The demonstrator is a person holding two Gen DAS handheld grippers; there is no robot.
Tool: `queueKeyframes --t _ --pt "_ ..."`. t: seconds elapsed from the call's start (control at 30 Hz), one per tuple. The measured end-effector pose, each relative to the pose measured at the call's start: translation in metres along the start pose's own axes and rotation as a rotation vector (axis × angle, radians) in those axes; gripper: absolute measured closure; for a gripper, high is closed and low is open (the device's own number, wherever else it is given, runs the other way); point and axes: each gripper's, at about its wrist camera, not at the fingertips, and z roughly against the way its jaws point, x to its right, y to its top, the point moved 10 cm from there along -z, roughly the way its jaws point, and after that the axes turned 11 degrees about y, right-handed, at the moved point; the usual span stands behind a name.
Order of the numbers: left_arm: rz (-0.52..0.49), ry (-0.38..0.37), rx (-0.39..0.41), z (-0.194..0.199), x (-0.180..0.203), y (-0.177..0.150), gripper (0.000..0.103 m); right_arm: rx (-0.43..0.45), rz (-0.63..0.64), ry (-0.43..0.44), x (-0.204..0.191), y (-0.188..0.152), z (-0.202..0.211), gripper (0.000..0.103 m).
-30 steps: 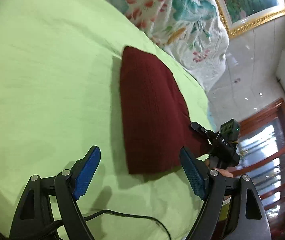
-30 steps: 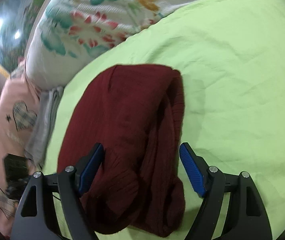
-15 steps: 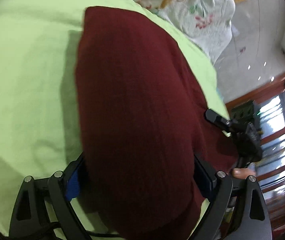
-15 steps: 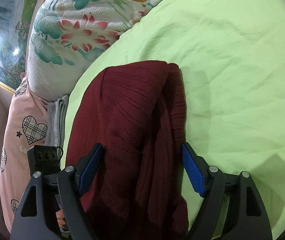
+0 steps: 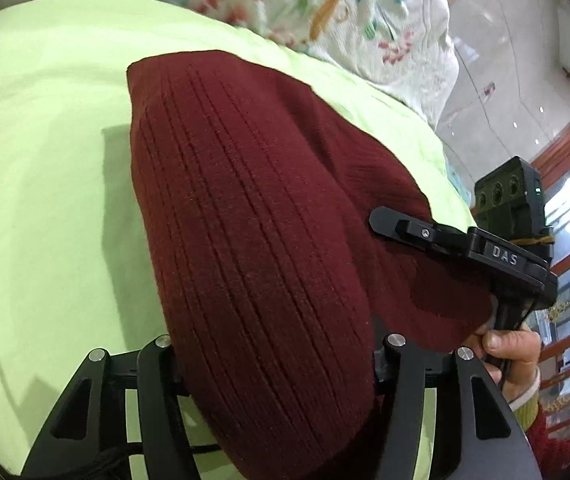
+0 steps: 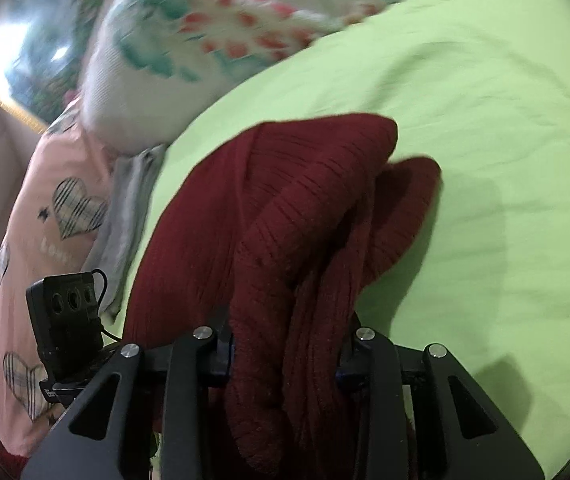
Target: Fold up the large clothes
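Garment: one dark red ribbed knit sweater [image 5: 253, 220], folded, lying on the light green bed sheet [image 5: 45, 160].
Edges: far edge near the floral pillow [image 6: 189, 40]; open sheet beside it.
Left gripper [image 5: 273, 364]: jaws just narrowed, clamped on the sweater's near end.
Right gripper [image 6: 285, 356]: jaws just narrowed, clamped on bunched folds.

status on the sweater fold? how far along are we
Done: the maroon sweater is already folded into a narrow, layered bundle on the green sheet. In hand: the left claw and right claw have just been closing, and each now pinches the near end of the bundle. Left: probably one more fold or a carry-off; the far end still lies on the sheet.
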Motion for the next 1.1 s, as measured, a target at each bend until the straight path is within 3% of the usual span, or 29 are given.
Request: queueKeyframes --t 0.3,0.47,0.6,0.83,0.97,1.1 --pt "0.037 0.12 0.024 0.087 -0.091 -0.018 0.044 -0.071 0.025 0.194 -0.069 -0.028 -0.083 0.07" --pt "0.109 0.111 -0.028 0.078 -0.133 -0.041 0.038 -0.1 -0.007 0.166 -0.061 -0.049 -0.109 0.067" --pt "0.124 0.106 0.006 0.08 -0.138 -0.051 0.028 -0.1 -0.029 0.146 -0.052 -0.055 -0.105 0.056" --pt "0.171 0.179 0.083 0.122 -0.142 -0.083 0.028 -0.061 -0.006 0.04 -0.057 -0.052 -0.079 0.044" --pt "0.152 0.216 0.124 0.15 -0.139 -0.11 0.028 0.016 0.011 0.014 -0.06 -0.053 -0.048 0.043" --pt "0.126 0.246 0.13 0.163 -0.133 -0.137 0.028 0.054 0.016 0.044 -0.07 -0.062 -0.026 0.043"
